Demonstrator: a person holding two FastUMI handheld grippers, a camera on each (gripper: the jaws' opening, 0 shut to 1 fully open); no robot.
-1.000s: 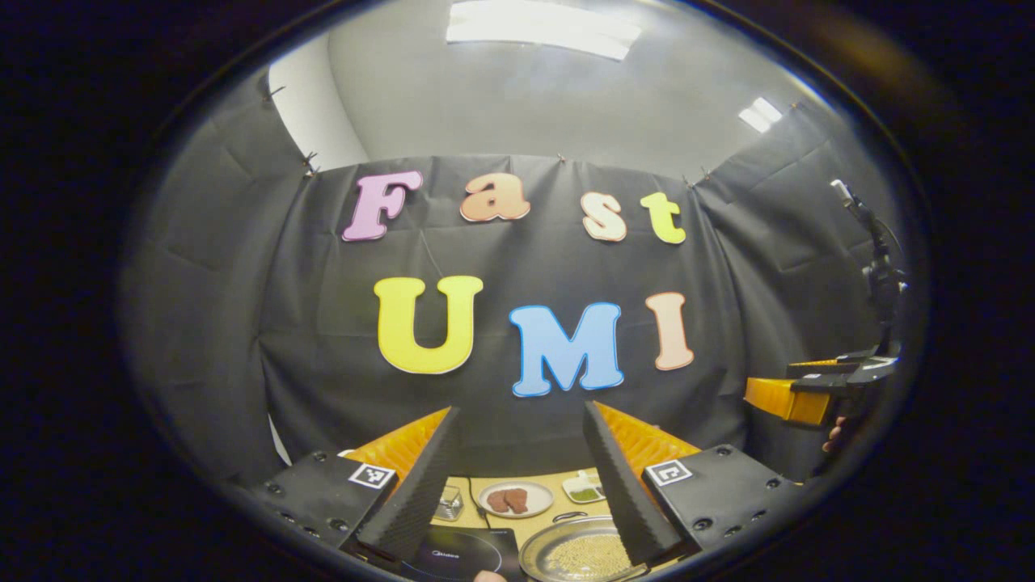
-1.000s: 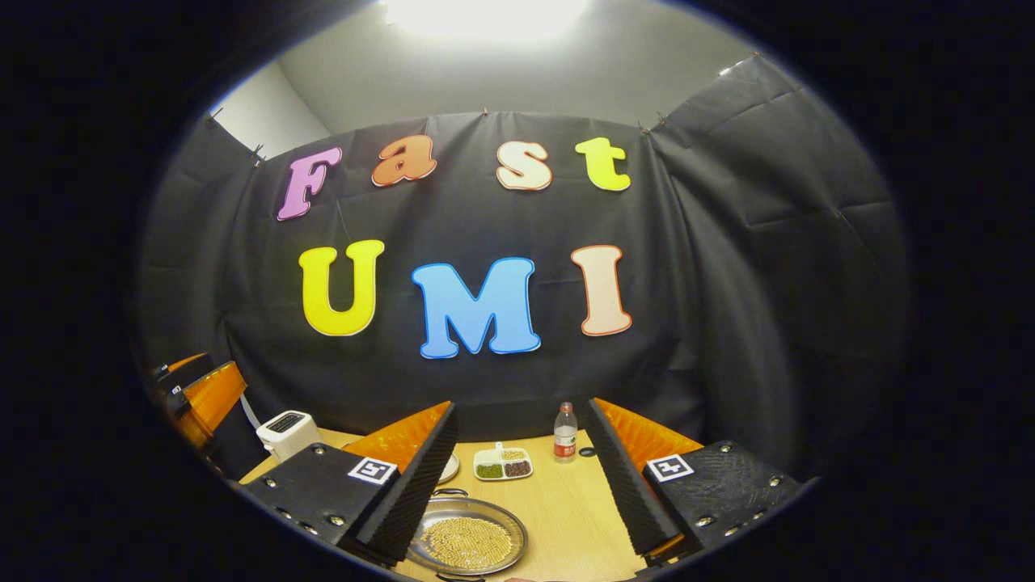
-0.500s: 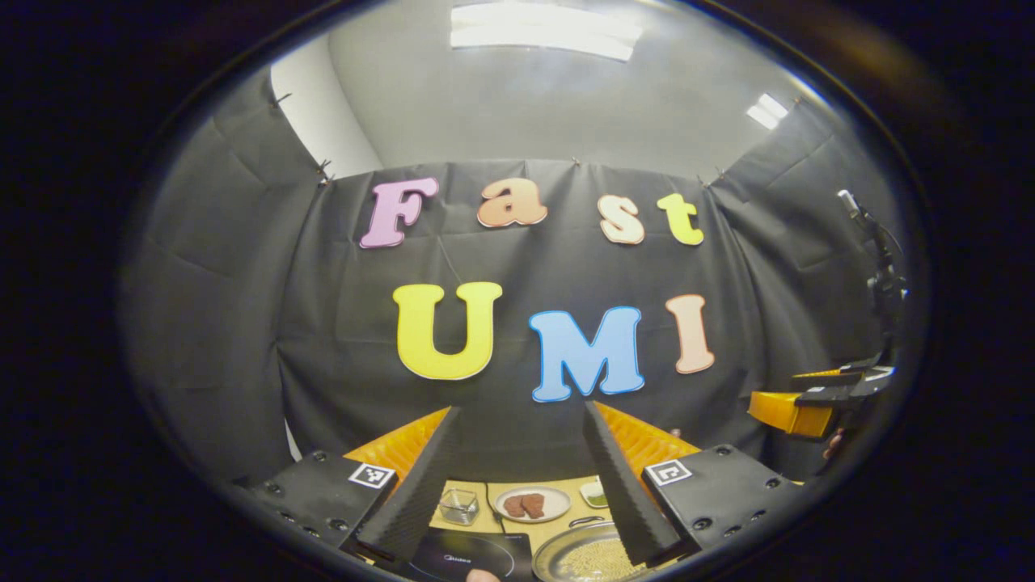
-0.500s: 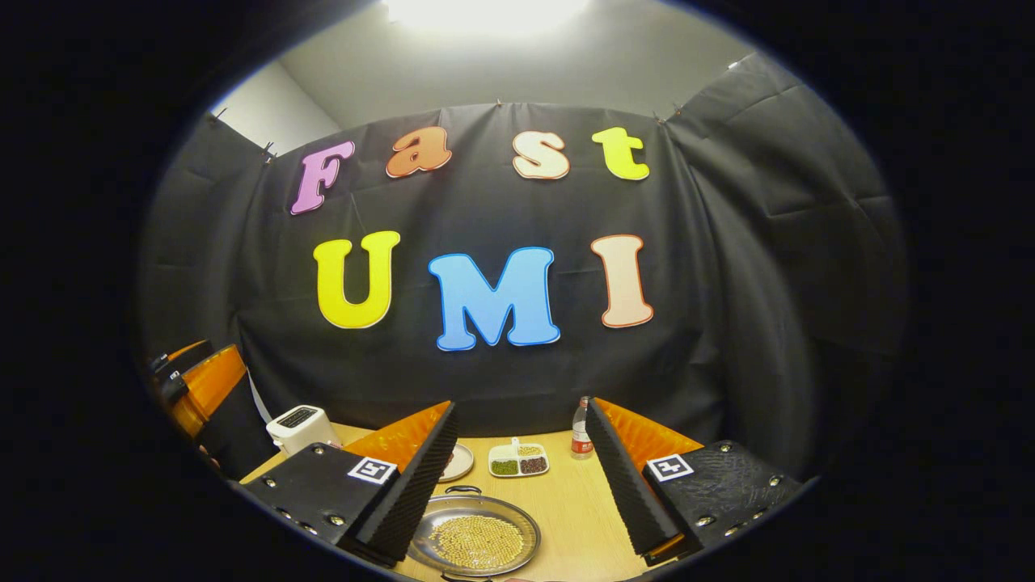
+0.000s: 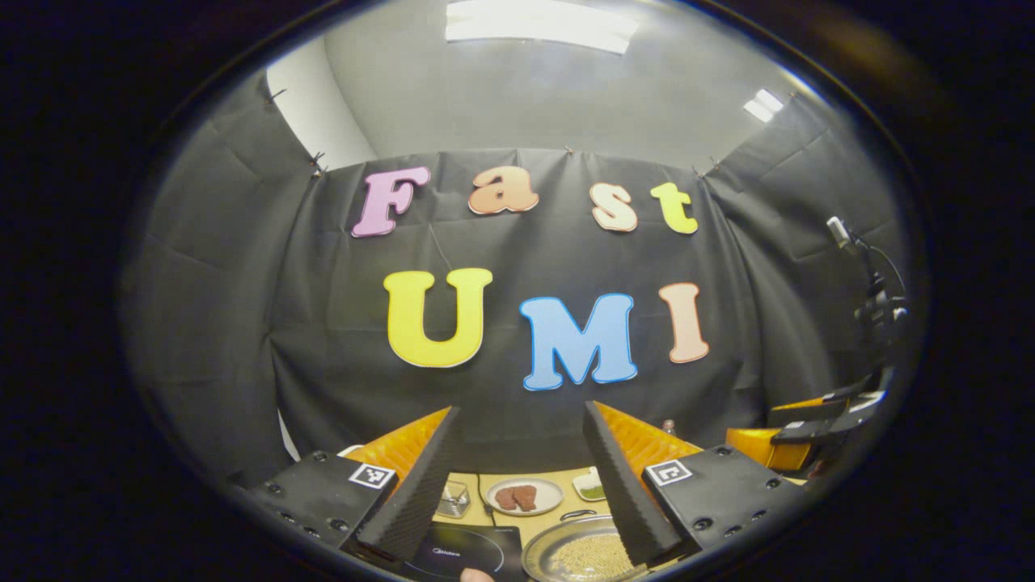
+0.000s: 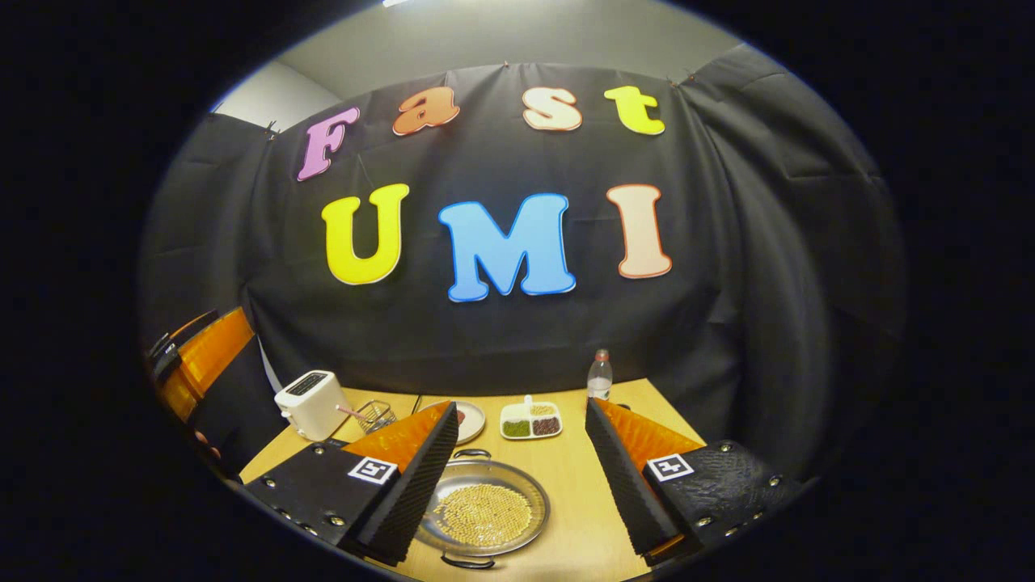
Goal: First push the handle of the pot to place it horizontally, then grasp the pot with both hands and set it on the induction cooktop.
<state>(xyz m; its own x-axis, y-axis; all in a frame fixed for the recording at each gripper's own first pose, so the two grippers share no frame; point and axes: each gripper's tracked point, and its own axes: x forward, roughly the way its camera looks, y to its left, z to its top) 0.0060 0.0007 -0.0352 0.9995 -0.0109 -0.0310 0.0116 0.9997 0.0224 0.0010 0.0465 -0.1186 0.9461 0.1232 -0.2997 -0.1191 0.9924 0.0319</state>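
Note:
A shallow silver pot [image 6: 485, 513] holding yellow beans rests on the wooden table [image 6: 570, 485]. One loop handle [image 6: 471, 454] points to the far side and the other [image 6: 467, 560] to the near side. My right gripper [image 6: 520, 404] is open and hovers above the pot, touching nothing. In the left gripper view the pot [image 5: 578, 554] lies just right of the black induction cooktop [image 5: 461, 554]. My left gripper [image 5: 521, 408] hangs open above both. The right gripper [image 5: 796, 449] appears at the far right there, and the left gripper [image 6: 202, 364] at the left edge of the right gripper view.
At the table's back stand a white toaster [image 6: 311, 402], a wire basket [image 6: 373, 416], a plate [image 6: 471, 420], a divided dish of beans [image 6: 531, 422] and a water bottle [image 6: 599, 376]. A plate of meat [image 5: 524, 495] and a glass [image 5: 454, 499] lie behind the cooktop.
The right gripper has tilted downward, so more of the table and the whole pot show. In the left gripper view the right gripper has sunk lower. Both stay open.

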